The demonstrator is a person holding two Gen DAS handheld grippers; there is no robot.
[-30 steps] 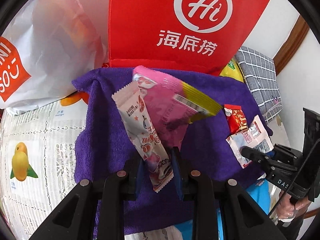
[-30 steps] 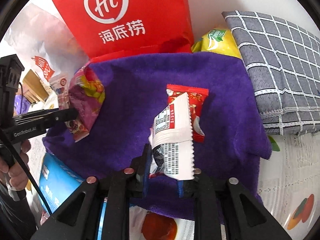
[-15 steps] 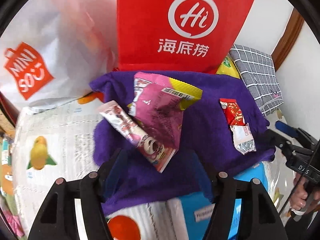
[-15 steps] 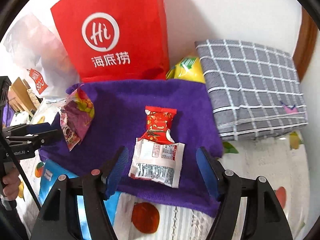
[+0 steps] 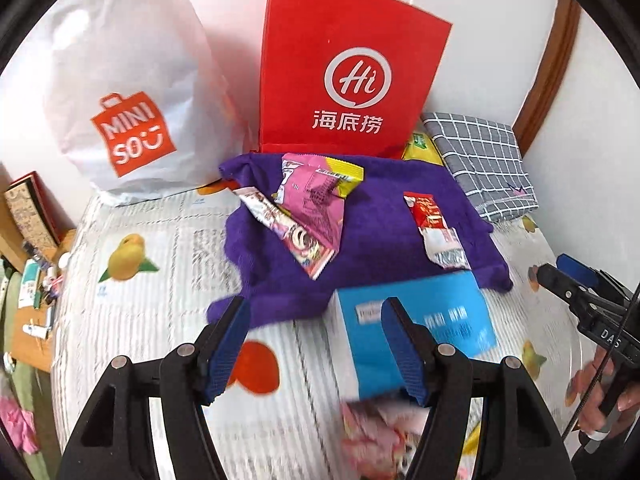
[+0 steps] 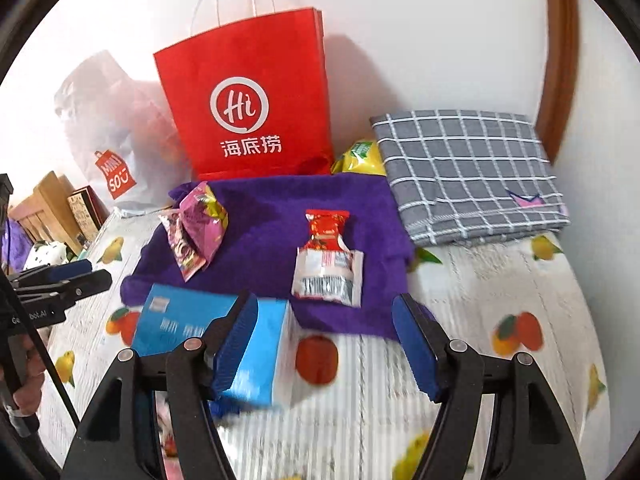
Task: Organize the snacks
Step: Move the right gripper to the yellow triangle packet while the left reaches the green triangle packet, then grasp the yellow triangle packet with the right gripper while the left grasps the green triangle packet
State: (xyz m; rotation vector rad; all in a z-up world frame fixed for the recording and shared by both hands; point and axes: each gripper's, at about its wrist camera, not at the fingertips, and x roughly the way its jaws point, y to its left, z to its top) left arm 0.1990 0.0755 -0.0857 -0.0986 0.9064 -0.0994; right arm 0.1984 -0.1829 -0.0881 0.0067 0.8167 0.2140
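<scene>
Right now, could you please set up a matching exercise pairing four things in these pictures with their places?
Things:
1. red packet
2. pink packet
3. blue box
4. checked cloth

Places:
A. on the fruit-print cover, at the towel's near edge
B. beside the towel, near the wooden frame
C. right half of the purple towel
D. left half of the towel, overlapping a striped packet

Pairs: 1-C, 2-D, 3-A, 4-B

Bright, even daylight fills both views. The red bag (image 6: 248,96) throws a soft shadow on the wall to its right. Fisheye bending curves the edges into black corners. Motion blur smears the fruit-print cover (image 5: 160,320) and the blue box (image 6: 256,352) (nearest the lens).
</scene>
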